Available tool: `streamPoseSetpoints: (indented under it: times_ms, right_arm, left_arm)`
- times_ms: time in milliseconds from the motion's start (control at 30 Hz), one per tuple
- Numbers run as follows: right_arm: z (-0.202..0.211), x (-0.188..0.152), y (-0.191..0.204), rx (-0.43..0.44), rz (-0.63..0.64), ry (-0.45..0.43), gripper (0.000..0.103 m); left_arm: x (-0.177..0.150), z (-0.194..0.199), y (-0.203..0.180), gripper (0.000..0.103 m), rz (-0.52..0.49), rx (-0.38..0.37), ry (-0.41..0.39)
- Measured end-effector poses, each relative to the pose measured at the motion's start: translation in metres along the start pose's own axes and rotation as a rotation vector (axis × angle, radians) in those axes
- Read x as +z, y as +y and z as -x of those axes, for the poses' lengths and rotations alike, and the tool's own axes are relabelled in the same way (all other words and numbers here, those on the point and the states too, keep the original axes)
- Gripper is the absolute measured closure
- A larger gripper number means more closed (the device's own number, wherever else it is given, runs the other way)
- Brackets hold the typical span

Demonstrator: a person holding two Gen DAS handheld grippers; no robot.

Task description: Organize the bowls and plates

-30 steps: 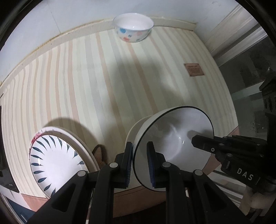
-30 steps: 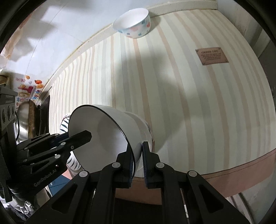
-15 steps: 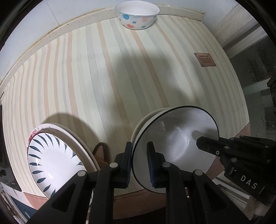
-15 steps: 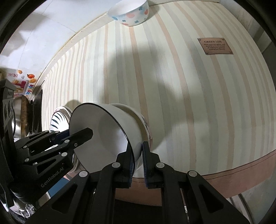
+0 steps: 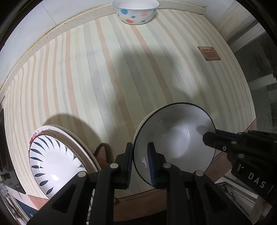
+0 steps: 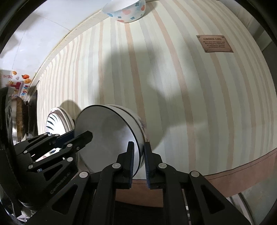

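A white bowl with a dark rim (image 5: 173, 135) (image 6: 103, 131) sits nested in a second white bowl (image 5: 138, 123) (image 6: 138, 121) near the front edge of the striped table. My left gripper (image 5: 140, 145) (image 6: 83, 136) is shut on its left rim, one pad inside and one outside. At the opposite rim, my right gripper (image 6: 138, 143) (image 5: 206, 136) straddles the wall; its jaws are opening, with the pads still against the bowl. A stack of plates (image 5: 52, 159) (image 6: 55, 119), the top one with blue leaves, lies to the left. A spotted bowl (image 5: 136, 13) (image 6: 126, 12) stands at the far edge.
The striped tablecloth (image 5: 107, 72) has bare room between the bowls. A brown label (image 5: 208, 53) (image 6: 214, 44) is sewn on at the right. A metal pan (image 6: 19, 117) sits off the table's left end. The brown cloth border (image 6: 242, 162) marks the front edge.
Both grippers came down with the dark-rimmed bowl, which went from tilted to sitting lower in the bowl beneath. The right gripper's pads stand slightly wider apart.
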State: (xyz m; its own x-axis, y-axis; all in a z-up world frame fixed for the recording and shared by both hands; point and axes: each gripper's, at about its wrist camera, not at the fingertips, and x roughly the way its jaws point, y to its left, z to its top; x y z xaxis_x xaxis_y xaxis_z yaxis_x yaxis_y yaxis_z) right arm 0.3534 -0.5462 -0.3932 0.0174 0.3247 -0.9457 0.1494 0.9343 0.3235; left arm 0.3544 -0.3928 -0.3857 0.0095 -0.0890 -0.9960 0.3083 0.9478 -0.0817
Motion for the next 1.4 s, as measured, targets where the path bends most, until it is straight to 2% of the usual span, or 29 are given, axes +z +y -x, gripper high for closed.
streamPoseSetpoints:
  times_ms: [133, 267, 300, 400, 433, 600, 800, 933, 1033, 1267, 1367, 1400]
  right_arm:
    - [0.010, -0.002, -0.004, 0.036, -0.009, -0.006, 0.088]
    - [0.044, 0.004, -0.008, 0.058, -0.004, -0.074, 0.087]
    - [0.056, 0.010, -0.010, 0.074, -0.008, -0.101, 0.083]
    - [0.081, 0.034, -0.014, 0.132, -0.023, -0.171, 0.057]
    - [0.087, 0.045, -0.015, 0.149, -0.020, -0.193, 0.055]
    - [0.085, 0.117, -0.023, 0.164, -0.040, -0.269, 0.055]
    - [0.062, 0.200, -0.021, 0.124, -0.032, -0.308, 0.055]
    - [0.042, 0.241, -0.018, 0.077, -0.030, -0.308, 0.055]
    - [0.023, 0.265, -0.019, 0.047, -0.029, -0.291, 0.055]
    - [-0.004, 0.290, -0.020, 0.031, -0.023, -0.262, 0.057]
    - [-0.012, 0.296, -0.019, 0.030, -0.022, -0.253, 0.064]
    - [-0.013, 0.293, -0.016, 0.030, -0.020, -0.251, 0.068]
  left_arm:
    - [-0.006, 0.015, 0.005, 0.088, 0.020, -0.025, -0.019]
    - [0.000, 0.056, 0.018, 0.085, 0.063, -0.058, -0.114]
    - [0.006, 0.065, 0.023, 0.079, 0.084, -0.069, -0.139]
    - [0.036, 0.082, 0.041, 0.066, 0.153, -0.100, -0.216]
    - [0.052, 0.083, 0.050, 0.065, 0.188, -0.104, -0.233]
    - [0.126, 0.063, 0.076, 0.065, 0.298, -0.148, -0.238]
    - [0.197, 0.031, 0.079, 0.065, 0.281, -0.096, -0.209]
    - [0.229, 0.003, 0.080, 0.065, 0.264, -0.064, -0.171]
    - [0.243, -0.012, 0.081, 0.062, 0.264, -0.078, -0.152]
    - [0.257, -0.029, 0.077, 0.063, 0.250, -0.089, -0.130]
    - [0.261, -0.032, 0.076, 0.065, 0.235, -0.090, -0.129]
    - [0.262, -0.032, 0.076, 0.071, 0.231, -0.088, -0.131]
